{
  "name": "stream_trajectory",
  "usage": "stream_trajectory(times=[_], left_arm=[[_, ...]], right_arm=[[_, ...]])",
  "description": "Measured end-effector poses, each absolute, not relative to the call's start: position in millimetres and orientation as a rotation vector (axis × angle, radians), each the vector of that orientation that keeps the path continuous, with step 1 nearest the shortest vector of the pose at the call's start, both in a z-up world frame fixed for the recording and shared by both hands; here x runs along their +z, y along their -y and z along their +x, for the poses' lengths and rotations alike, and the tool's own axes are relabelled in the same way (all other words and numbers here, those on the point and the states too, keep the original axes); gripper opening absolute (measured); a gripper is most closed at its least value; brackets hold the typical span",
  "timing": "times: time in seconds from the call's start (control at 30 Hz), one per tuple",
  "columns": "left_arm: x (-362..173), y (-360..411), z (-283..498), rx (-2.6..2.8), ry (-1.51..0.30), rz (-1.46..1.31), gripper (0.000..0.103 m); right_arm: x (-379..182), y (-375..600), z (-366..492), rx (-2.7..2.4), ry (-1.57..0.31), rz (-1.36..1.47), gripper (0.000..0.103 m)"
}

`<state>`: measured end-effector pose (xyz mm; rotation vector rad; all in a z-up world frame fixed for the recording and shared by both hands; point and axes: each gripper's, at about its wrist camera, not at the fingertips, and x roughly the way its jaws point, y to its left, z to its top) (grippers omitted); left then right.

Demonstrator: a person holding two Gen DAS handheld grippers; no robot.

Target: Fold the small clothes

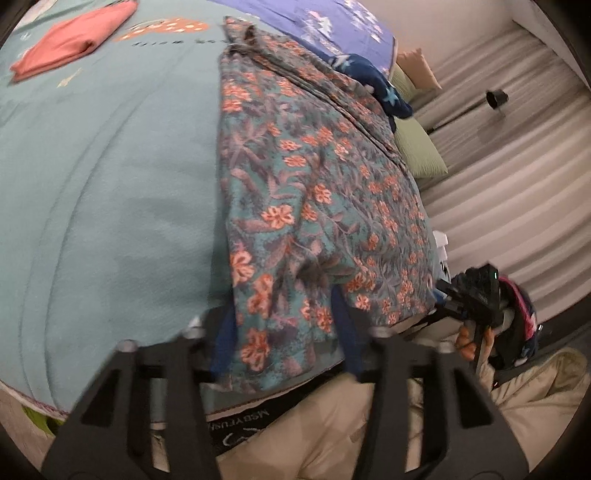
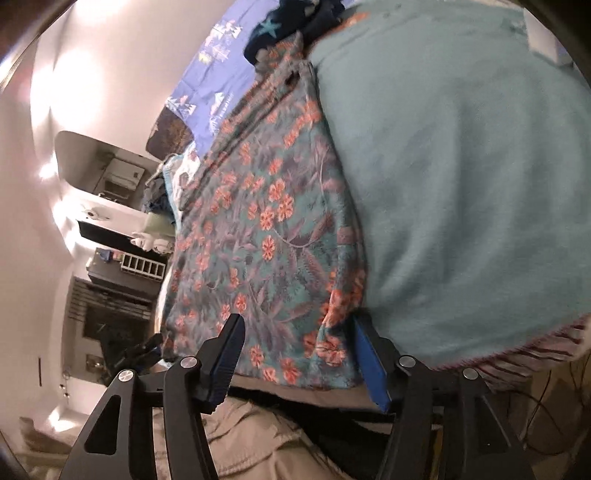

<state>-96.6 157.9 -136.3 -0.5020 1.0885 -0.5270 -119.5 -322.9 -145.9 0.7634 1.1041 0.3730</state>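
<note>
A floral garment [image 1: 314, 192], teal with orange flowers, lies stretched along the teal bed cover [image 1: 110, 184], its near hem at the bed's edge. It also shows in the right wrist view [image 2: 258, 236]. My left gripper [image 1: 284, 332] is open, its blue-padded fingers [image 1: 349, 332] straddling the near hem corner. My right gripper [image 2: 299, 354] is open, its jaws either side of the hem's other corner. The right gripper also shows in the left wrist view [image 1: 476, 295], at the hem's right end.
A folded pink garment [image 1: 74, 40] lies at the far left of the bed. A dark blue star-print cloth [image 1: 376, 85], a purple printed sheet [image 1: 332, 22] and green pillows [image 1: 417, 147] lie at the far end. Shelves and furniture [image 2: 122, 258] stand beside the bed.
</note>
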Motion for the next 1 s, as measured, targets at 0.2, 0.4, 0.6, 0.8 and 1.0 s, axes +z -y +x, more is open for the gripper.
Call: stream_trajectory(times=[0.2, 0.4, 0.6, 0.8, 1.0], left_arm=[[-107.7, -164.8, -105.8, -0.556, -0.994, -0.534, 0.009], [-45.8, -166.2, -114.3, -0.595, -0.831, -0.506, 0.009], [-15.4, -166.8, -125.8, -0.603, -0.737, -0.480, 0.007], [21.7, -177.9, -148.6, -0.605, -0.599, -0.458, 0.002], [3.6, -181.8, -138.0, -0.502, -0.668, -0.391, 0.011]], right_arm=[[-116.5, 354.5, -142.3, 0.393, -0.956, 0.931, 0.005], [-54.7, 365.2, -163.5, 0.431, -0.768, 0.887, 0.005], [-28.3, 361.3, -160.8, 0.491, -0.677, 0.914, 0.005], [1.9, 364.5, -167.7, 0.511, -0.593, 0.899, 0.005], [10.1, 366.4, -179.9, 0.379, -0.585, 0.765, 0.004]])
